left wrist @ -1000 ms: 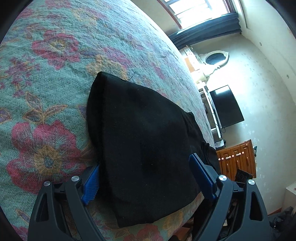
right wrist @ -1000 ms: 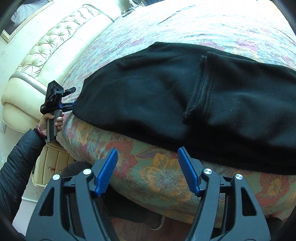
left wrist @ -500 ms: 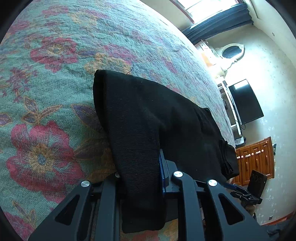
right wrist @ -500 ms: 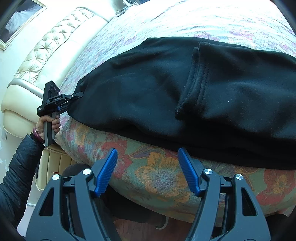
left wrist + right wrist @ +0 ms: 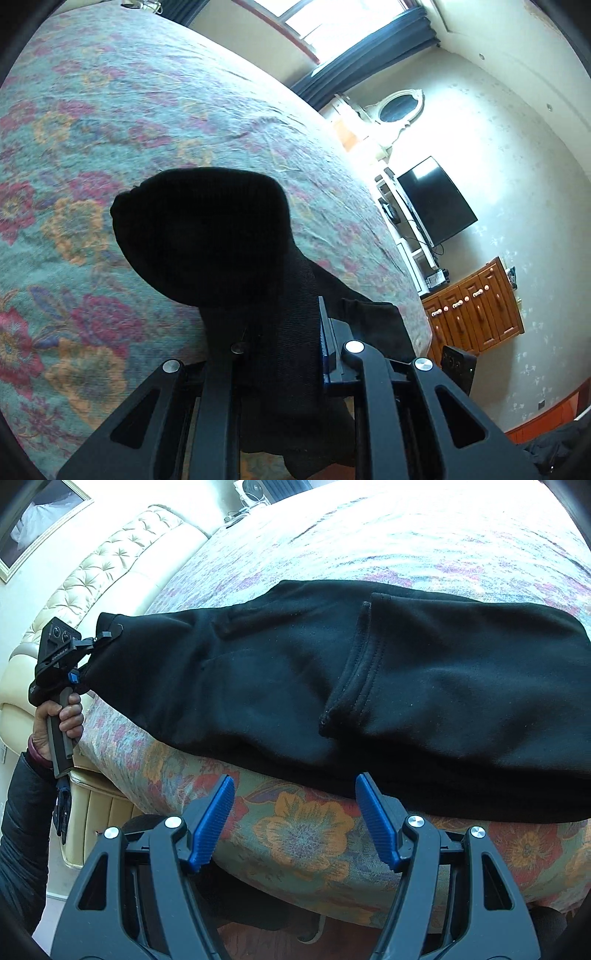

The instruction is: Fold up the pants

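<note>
Black pants (image 5: 280, 672) lie along the near edge of the floral bedspread (image 5: 424, 539), with one layer folded over and a stitched hem (image 5: 354, 679) across the middle. My left gripper (image 5: 280, 332) is shut on the end of the pants (image 5: 207, 236) and holds it lifted off the bed; it also shows in the right wrist view (image 5: 94, 646) at the left end of the pants. My right gripper (image 5: 295, 812) is open and empty, just off the bed's edge, below the middle of the pants.
A cream tufted headboard (image 5: 92, 583) stands left of the bed. A TV (image 5: 434, 206), a wooden dresser (image 5: 476, 306) and a white shelf stand against the far wall. The person's sleeve (image 5: 22, 830) is at the lower left.
My left gripper closed on the end of the pants and lifted it off the bed. My right gripper stayed open near the bed's edge.
</note>
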`<state>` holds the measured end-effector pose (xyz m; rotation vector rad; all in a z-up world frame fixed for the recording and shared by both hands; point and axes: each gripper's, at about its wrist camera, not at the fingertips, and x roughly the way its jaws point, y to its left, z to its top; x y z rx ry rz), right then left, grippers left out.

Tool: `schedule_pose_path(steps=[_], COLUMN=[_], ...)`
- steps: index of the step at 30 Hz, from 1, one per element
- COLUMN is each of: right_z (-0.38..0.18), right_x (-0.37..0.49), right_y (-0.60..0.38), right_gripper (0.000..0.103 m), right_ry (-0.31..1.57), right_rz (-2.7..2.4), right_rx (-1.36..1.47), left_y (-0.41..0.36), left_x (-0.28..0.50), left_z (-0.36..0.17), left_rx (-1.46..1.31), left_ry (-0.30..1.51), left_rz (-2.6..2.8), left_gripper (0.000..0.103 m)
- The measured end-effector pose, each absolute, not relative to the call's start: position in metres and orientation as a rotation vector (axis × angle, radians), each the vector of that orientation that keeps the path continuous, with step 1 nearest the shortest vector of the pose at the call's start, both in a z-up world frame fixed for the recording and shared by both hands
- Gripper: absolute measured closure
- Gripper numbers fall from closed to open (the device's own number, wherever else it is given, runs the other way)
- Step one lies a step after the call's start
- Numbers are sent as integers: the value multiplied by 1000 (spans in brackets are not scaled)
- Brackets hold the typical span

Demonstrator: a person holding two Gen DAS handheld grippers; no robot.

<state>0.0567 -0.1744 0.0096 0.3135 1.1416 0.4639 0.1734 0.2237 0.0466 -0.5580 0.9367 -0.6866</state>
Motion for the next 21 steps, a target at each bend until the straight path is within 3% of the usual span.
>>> schedule_pose_path(steps=[9,21], right_z=[30,40], right_x=[49,37], right_y=[-204,-271], right_gripper=[35,35], right_ry=[1091,1047], right_rz=[439,335], right_rx=[354,489], left_y=[98,-46], left_x=[167,169], left_z=[75,28], left_rx=[-421,-298], left_ry=[938,1065], left_rz=[-839,-924], left_gripper=[86,86])
